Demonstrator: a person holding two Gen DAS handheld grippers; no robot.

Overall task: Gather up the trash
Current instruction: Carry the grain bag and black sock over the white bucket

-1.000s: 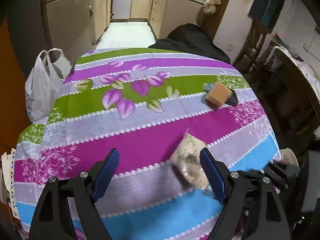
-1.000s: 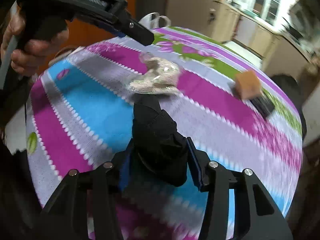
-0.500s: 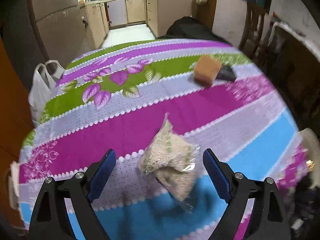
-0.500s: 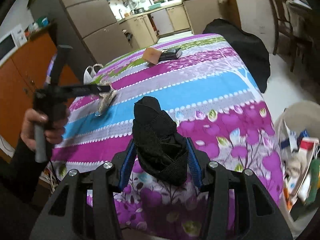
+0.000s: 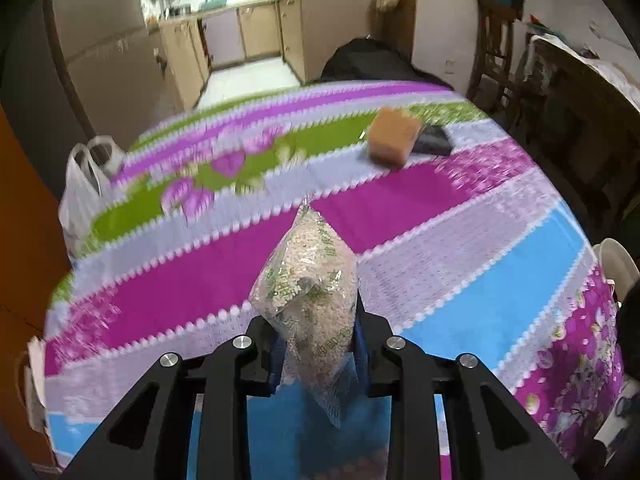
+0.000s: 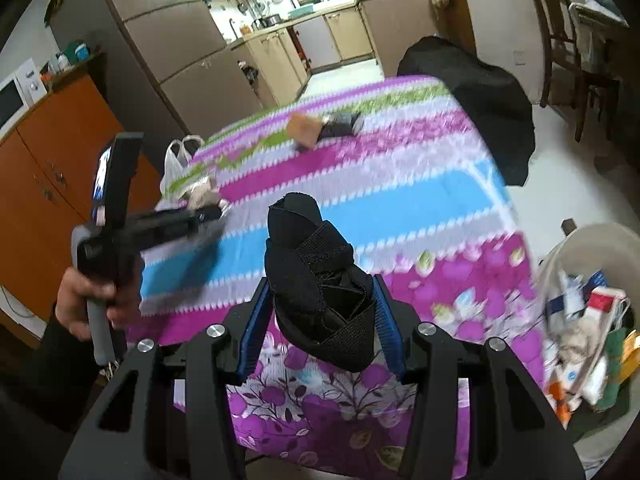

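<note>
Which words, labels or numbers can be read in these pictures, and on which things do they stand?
None can be read for certain.
Clear plastic bag of grains, held in the left gripper: green printed characters, too blurred and crumpled to read.
Packages in the trash bin: coloured print, too small and blurred.
Black folded strap in the right gripper: no text seen.

A lived-in home, dining area opening onto a kitchen: beige cabinets [image 6: 280,64] and a countertop [image 6: 320,16] with hanging utensils under a window, tall fridge [image 6: 172,36], microwave [image 6: 14,94] on an orange cupboard [image 6: 44,168]. Table under a striped floral tablecloth [image 5: 400,208], wooden chairs [image 6: 568,52] by the wall, full wastebasket [image 6: 592,320] on the tiled floor
</note>
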